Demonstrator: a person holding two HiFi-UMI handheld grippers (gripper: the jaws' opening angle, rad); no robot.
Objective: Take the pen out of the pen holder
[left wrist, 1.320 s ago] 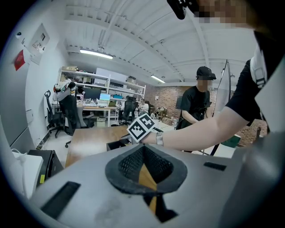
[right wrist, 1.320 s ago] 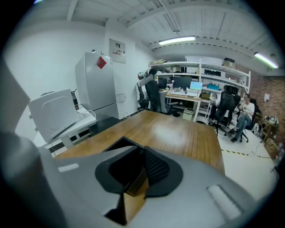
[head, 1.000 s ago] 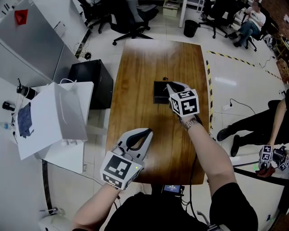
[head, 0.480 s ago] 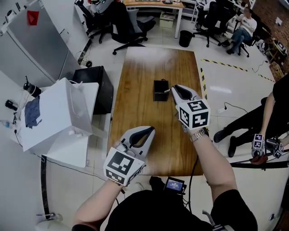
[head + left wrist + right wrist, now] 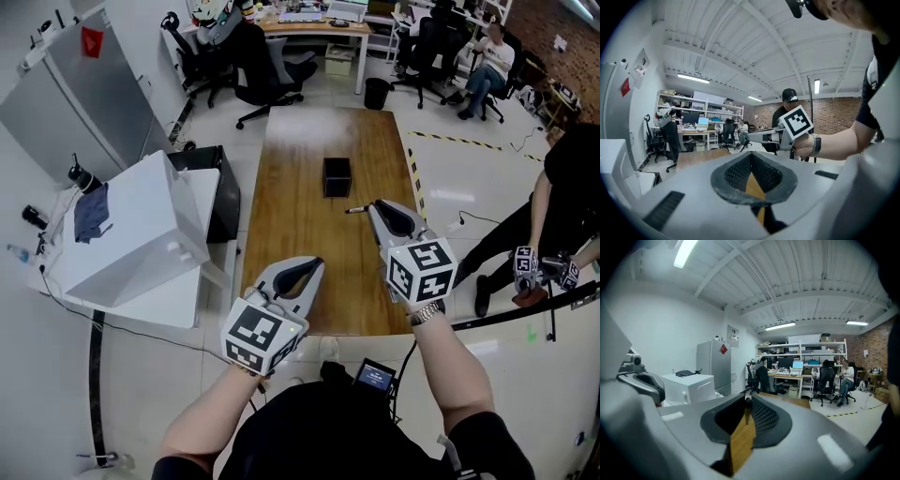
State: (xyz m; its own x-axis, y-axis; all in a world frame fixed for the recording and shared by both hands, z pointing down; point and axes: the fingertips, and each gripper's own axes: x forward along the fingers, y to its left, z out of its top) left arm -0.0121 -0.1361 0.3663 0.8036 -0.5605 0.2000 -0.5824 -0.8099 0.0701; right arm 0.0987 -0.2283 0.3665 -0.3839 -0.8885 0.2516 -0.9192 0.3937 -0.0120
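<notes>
Right tool [image 5: 375, 208]: jaws drawn almost together, pinching the pen [image 5: 356, 210] at their very tips. The right gripper view shows only a slim gap between the pads, with a small pale end of the pen at the tip. The pen lies roughly level and crosswise to the jaws, and most of its length sticks out toward the left side of the head view. It hangs above the wooden worktop [image 5: 291, 225], apart from the pen holder [image 5: 337, 176], so the pen reads as already out. The holder, a small black box, stands upright farther up the worktop, beyond the tool tips and slightly to their left. Left tool [image 5: 309, 266]: jaws closed tip to tip, nothing between them; it hovers over the near edge of the worktop, well apart from pen and holder. Judgement: what remains is setting the pen down. The right hand has it, bare wood lies below, and since the pen's long axis runs sideways it should land flat if lowered level.
</notes>
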